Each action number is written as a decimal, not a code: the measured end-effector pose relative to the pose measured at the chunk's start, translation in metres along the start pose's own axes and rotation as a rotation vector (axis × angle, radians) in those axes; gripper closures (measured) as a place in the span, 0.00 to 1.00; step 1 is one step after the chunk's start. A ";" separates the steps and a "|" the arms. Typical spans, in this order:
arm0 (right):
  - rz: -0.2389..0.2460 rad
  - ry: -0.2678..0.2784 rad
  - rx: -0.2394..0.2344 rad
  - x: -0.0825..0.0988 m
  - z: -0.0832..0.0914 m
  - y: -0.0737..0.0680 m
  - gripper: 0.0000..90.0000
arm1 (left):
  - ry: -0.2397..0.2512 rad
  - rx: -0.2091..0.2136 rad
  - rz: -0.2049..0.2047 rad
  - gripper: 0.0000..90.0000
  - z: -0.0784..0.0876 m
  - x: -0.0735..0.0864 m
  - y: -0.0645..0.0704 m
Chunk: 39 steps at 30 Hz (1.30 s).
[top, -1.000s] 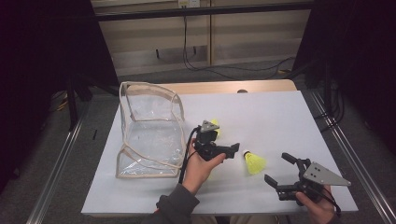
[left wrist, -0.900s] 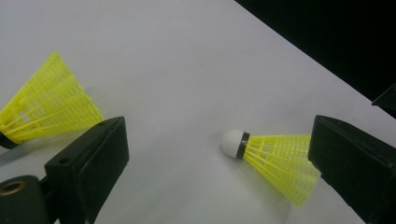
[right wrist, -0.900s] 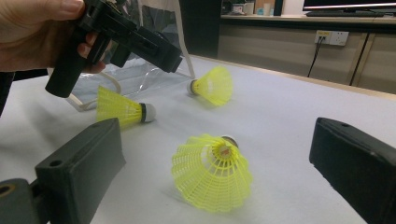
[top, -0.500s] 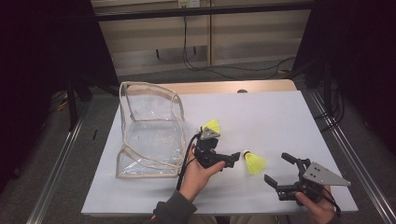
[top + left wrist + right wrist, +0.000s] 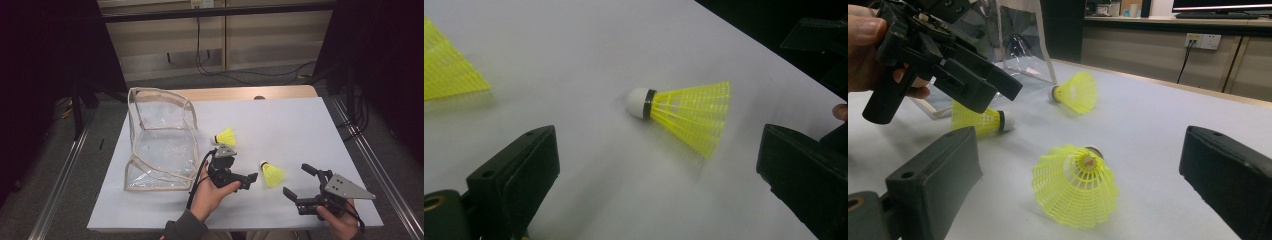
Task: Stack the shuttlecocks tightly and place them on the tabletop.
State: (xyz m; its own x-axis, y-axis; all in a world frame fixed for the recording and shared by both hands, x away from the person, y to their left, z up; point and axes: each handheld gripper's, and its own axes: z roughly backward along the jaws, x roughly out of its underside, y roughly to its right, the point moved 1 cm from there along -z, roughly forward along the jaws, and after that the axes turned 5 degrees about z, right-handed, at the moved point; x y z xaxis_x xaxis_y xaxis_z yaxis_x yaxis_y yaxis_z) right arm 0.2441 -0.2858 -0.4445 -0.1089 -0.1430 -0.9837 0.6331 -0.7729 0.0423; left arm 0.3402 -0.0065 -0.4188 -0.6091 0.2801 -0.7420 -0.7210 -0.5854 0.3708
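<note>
Notably, third shuttlecock (image 5: 979, 121) behind left tool (image 5: 955, 75) (right gripper view).

Matt white worktop (image 5: 280, 125); glossy clear plastic bag (image 5: 160, 142); shuttlecocks (image 5: 686, 112) of yellow plastic mesh; matt black jaws.

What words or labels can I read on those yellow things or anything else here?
None can be read.
The nearest shuttlecock has a small red mark on its cork tip, too blurred to read.
The clear bag shows no print that I can make out.
</note>
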 end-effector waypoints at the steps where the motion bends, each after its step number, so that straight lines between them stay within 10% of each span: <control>1: 0.000 0.000 0.000 0.000 0.000 0.000 0.03 | -0.003 0.004 -0.005 0.04 0.001 0.001 0.001; 39: 0.004 0.002 0.005 -0.001 0.001 0.000 0.02 | -0.019 0.042 -0.101 0.06 0.017 0.022 0.009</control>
State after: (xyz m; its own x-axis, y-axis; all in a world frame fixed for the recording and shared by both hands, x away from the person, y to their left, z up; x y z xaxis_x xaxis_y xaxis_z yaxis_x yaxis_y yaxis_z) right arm 0.2433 -0.2864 -0.4435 -0.1044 -0.1446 -0.9840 0.6299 -0.7753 0.0471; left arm 0.3147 0.0076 -0.4225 -0.5389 0.3508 -0.7658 -0.7916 -0.5216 0.3182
